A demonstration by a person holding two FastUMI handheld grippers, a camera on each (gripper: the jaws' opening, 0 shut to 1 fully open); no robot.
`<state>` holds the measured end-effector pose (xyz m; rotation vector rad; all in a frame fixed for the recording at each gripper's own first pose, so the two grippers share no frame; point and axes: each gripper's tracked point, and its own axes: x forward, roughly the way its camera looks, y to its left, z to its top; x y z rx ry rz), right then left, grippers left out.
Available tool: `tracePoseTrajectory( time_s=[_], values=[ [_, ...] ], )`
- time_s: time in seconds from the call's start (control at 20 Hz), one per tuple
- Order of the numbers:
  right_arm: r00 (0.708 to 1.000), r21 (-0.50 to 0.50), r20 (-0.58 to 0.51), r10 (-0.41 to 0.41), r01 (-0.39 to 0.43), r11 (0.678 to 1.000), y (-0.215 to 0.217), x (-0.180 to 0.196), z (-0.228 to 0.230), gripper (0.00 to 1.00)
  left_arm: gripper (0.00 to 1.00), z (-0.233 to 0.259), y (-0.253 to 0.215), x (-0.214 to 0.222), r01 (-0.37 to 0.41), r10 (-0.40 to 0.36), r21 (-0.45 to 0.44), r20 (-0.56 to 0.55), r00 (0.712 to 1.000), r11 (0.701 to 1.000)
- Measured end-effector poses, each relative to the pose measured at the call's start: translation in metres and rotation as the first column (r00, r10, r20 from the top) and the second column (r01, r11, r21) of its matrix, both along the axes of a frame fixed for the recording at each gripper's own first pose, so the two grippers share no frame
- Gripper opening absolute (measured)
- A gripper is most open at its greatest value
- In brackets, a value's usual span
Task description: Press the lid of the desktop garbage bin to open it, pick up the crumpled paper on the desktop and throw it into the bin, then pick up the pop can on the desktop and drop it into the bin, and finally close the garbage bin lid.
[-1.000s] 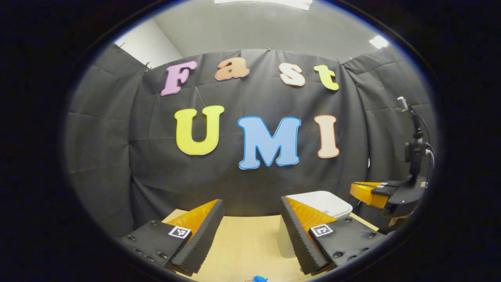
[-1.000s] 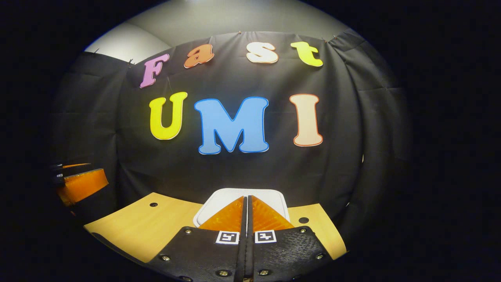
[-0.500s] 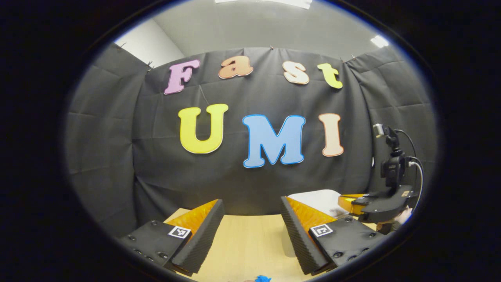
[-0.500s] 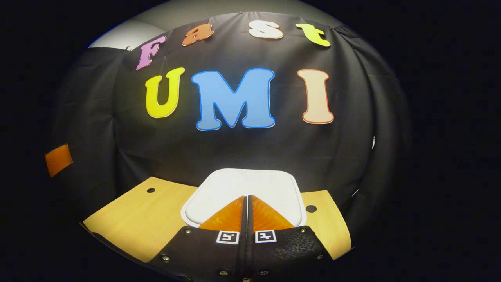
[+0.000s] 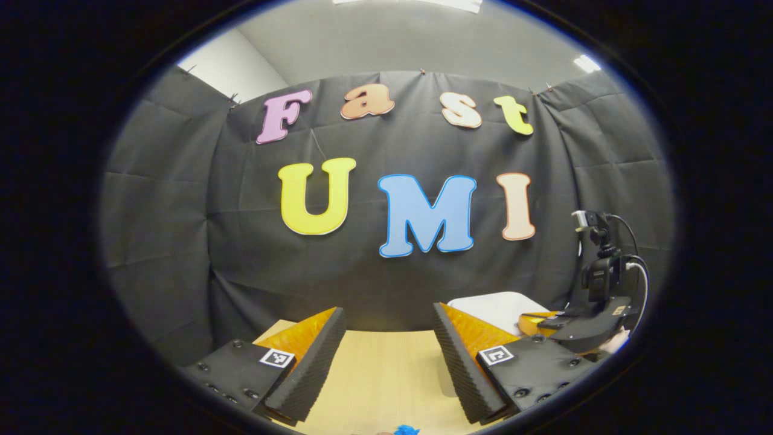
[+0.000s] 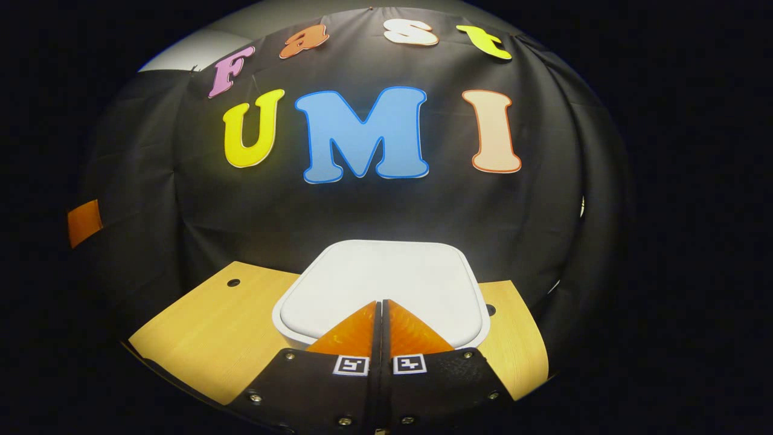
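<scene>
Since the earlier frames, the right gripper point(image 6: 381, 305) has been lowered toward the garbage bin lid point(image 6: 379, 284), which now looms larger and nearer in the right gripper view; the left gripper point(image 5: 389, 338) is hardly displaced. In the right gripper view the two fingers are pressed together with nothing between them, their joined tip poised over the lid's near edge. Whether contact has been made cannot be judged from this angle. In the left gripper view the fingers are spread wide and nothing is held; the right gripper point(image 5: 534, 319) is seen at the far right, over the lid point(image 5: 492, 305).

The bin stands at the back of the wooden desktop point(image 6: 205, 326), close to the booth cloth. Its lid is judged to be smooth, rigid plastic, probably sprung, so a firm downward push with the closed tip is likely needed rather than a grasp. The bin may be light and could slide or tip if pressed off-centre.

The bin's body is largely hidden behind the fingers in both views. A small blue thing point(image 5: 401, 430) is cut off at the bottom edge of the left gripper view and cannot be identified.
</scene>
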<state>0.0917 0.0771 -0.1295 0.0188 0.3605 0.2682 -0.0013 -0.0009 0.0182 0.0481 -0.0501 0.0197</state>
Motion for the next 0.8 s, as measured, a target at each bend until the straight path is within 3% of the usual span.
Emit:
tracePoseTrajectory(
  time_s=[0.8],
  values=[
    [0.999,0.038,0.028,-0.034,0.033,0.999,-0.001,-0.0014,-0.0053,0.01,0.95,-0.0099,0.0002,-0.004,-0.01,0.01,-0.009,-0.017,1.0,1.0]
  ],
)
